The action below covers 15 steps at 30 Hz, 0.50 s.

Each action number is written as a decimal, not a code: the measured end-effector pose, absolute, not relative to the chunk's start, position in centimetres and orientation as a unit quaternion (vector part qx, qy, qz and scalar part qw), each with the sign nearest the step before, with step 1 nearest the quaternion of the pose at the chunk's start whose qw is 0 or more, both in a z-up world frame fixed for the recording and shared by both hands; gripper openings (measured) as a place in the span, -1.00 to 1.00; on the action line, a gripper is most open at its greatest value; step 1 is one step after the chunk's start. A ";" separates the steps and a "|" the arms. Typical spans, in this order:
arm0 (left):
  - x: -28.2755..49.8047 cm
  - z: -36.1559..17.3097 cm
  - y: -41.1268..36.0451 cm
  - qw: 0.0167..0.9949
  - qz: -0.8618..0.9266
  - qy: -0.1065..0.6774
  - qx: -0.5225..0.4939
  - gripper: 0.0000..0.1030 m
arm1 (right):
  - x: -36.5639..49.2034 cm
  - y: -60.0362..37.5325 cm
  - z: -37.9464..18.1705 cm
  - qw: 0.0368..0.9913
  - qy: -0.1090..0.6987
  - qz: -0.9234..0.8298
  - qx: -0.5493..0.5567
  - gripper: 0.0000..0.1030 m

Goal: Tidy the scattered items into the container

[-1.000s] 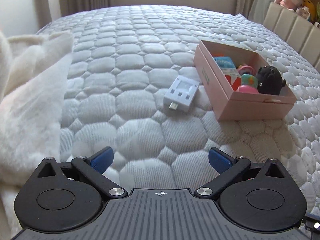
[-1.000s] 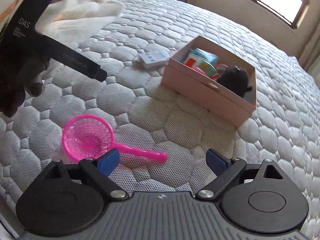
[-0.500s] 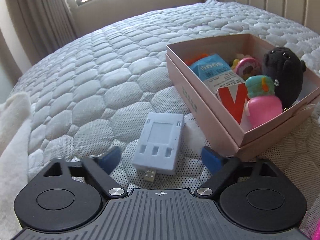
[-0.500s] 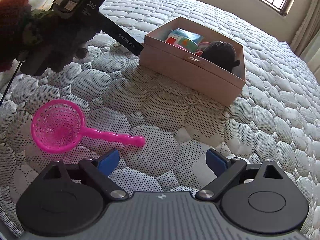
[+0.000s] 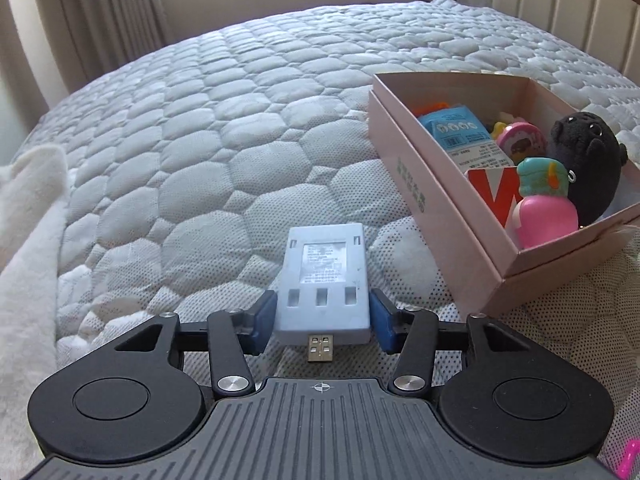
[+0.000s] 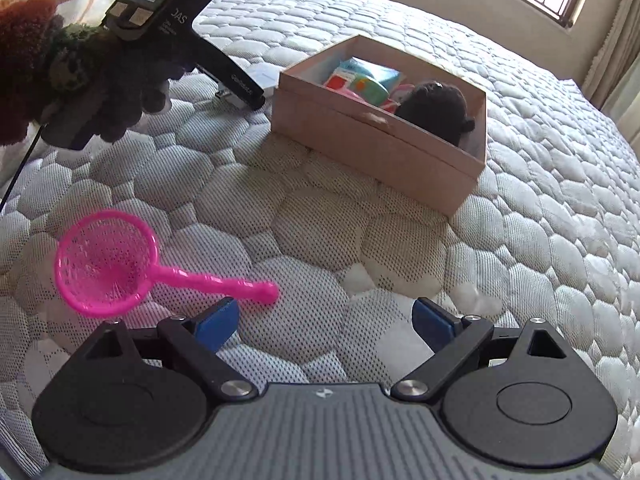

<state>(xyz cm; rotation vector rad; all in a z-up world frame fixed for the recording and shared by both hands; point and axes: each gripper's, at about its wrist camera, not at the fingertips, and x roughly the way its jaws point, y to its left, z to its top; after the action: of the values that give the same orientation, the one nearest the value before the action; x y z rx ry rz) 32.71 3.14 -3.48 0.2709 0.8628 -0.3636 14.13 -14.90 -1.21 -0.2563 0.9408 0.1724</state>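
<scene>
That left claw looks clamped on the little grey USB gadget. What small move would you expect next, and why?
Probably a short lift straight up off the bed. The left claw has its blue pads against both sides of the grey USB gadget, which lies flat on the quilt. The pink box sits just to its right, and its wall must be cleared before carrying the gadget over.

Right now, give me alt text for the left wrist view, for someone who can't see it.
The left claw is shut on a pale blue USB charger lying on a quilted white bed. To its right sits an open pink box holding toys, including a black plush and a pink bottle.
</scene>
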 end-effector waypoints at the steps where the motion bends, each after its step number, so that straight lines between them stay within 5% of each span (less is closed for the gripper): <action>1: 32.0 -3.2 4.0 0.883 -0.172 0.419 0.122 0.04 | 14.7 -14.5 -1.0 0.883 0.444 0.083 -0.128 0.82; 10: 22.3 -1.7 10.1 0.860 -0.155 0.484 0.054 0.04 | 20.9 -11.3 -3.7 0.880 0.431 0.074 -0.188 0.69; 15: 19.2 -1.5 12.6 0.860 -0.124 0.496 0.008 0.51 | 21.2 -8.9 -5.4 0.857 0.431 0.095 -0.265 0.69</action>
<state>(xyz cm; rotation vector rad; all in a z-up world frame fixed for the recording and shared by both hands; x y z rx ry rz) 19.17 12.57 -1.50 0.0166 1.0405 -0.2599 21.24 -8.90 -5.42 -0.5564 0.9058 0.2005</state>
